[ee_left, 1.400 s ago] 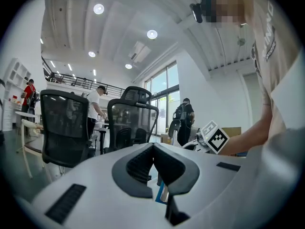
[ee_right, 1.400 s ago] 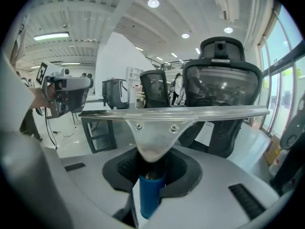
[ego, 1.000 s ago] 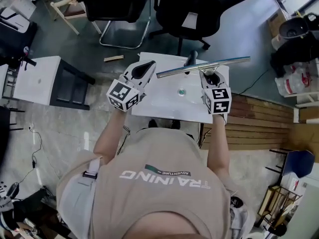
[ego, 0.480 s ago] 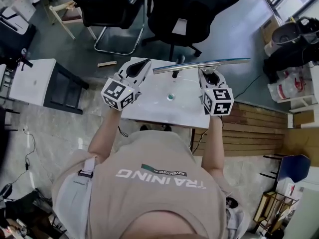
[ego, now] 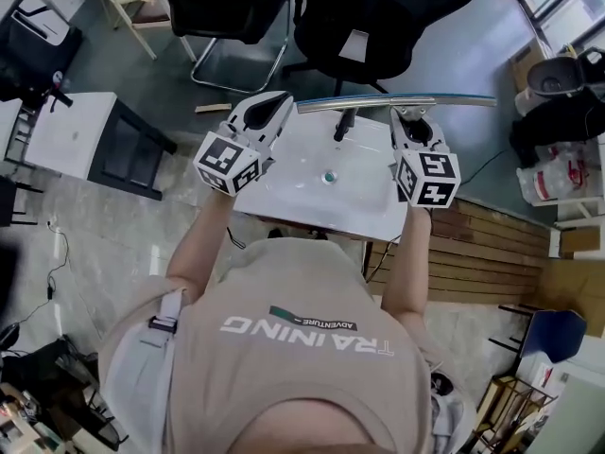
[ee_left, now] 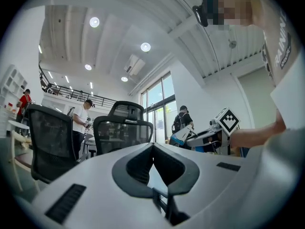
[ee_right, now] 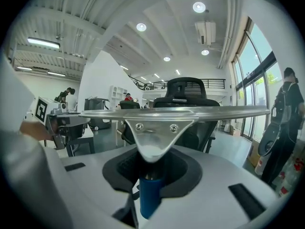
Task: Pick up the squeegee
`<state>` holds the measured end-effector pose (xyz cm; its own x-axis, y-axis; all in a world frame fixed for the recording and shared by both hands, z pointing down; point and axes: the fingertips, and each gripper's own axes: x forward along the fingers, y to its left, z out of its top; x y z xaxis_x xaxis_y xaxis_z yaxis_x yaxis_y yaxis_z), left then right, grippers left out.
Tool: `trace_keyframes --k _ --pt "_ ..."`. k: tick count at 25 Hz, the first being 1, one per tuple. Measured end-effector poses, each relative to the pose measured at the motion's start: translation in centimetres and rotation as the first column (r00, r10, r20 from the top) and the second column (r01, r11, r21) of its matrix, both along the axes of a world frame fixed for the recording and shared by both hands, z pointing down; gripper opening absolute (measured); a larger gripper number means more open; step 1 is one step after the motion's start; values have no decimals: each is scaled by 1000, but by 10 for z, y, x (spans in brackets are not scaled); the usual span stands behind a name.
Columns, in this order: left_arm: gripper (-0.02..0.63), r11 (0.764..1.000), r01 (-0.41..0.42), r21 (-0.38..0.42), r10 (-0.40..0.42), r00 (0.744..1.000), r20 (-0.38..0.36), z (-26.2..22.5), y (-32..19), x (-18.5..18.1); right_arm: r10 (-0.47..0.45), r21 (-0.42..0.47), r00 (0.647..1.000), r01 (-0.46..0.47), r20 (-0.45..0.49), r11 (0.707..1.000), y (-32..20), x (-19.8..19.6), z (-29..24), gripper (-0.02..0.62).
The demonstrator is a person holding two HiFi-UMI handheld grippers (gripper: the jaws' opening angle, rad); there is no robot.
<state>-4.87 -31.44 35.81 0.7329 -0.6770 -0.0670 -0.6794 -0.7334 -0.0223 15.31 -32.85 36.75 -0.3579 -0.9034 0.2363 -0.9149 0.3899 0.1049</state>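
Note:
The squeegee (ego: 378,103) has a long metal blade and a blue handle (ee_right: 149,194). My right gripper (ego: 413,119) is shut on that handle and holds the blade level, above the far edge of the small white table (ego: 312,206). In the right gripper view the blade (ee_right: 176,112) spans the frame crosswise, just past the jaws (ee_right: 152,163). My left gripper (ego: 279,100) hangs beside the blade's left end, its jaws shut with nothing between them (ee_left: 153,146). From the left gripper view the right gripper (ee_left: 209,135) shows off to the right.
On the table a small green thing (ego: 328,176) lies, and a dark upright object (ego: 341,126) stands under the blade. Two black office chairs (ego: 378,17) (ego: 217,8) stand beyond the table. A white side table (ego: 76,145) is at the left, wooden planks (ego: 492,244) at the right.
Both grippers have risen. The squeegee has come up with the right gripper, and its blade has gone from slanted to level.

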Motion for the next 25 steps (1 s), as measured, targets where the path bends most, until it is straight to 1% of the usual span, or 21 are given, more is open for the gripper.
trace_keyframes --k 3,7,16,20,25 --pt "12 1000 14 20 -14 1000 -4 -14 -5 -1 0 7 999 -1 40 1000 -3 1 -5 95" --pt "12 999 30 32 -30 999 27 -30 -18 -5 10 22 997 -11 77 1000 -8 -2 -14 95" --pt "12 997 43 67 -44 999 13 -77 -35 -3 44 91 994 -53 98 994 -10 3 -50 95" --pt "12 996 33 80 -35 999 18 -83 -42 0 55 110 995 -64 88 992 -11 -2 -58 95" --pt "12 996 27 81 -29 999 24 -89 -45 3 44 110 997 -51 68 993 -9 -6 -63 95"
